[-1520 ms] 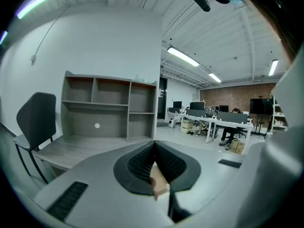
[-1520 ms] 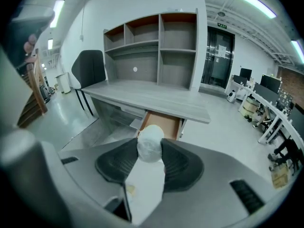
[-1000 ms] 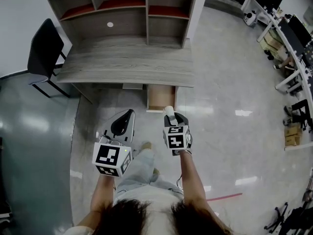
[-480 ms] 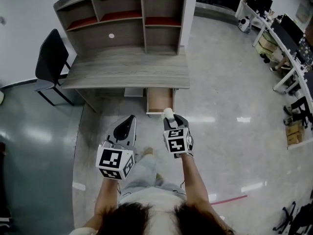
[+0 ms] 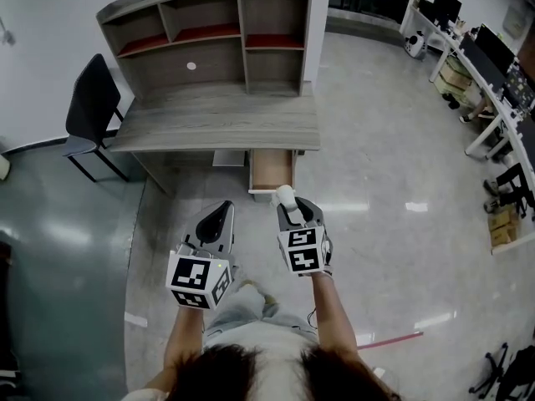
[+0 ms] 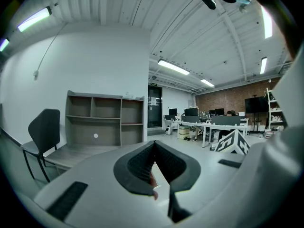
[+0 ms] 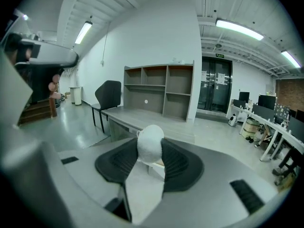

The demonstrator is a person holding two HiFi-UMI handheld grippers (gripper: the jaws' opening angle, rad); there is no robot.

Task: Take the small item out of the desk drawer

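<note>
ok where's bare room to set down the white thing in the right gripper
The desktop is bare, from the chair side to its right edge, in front of the shelves. The open drawer looks bare too. It is crowded only at the office desks far right.

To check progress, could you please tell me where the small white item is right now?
In the head view, the small white item sits pinched in the right gripper, just in front of the open drawer under the desk's right end.

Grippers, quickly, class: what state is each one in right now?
Left gripper: shut, empty.
Right gripper: shut on the small white item.
</note>
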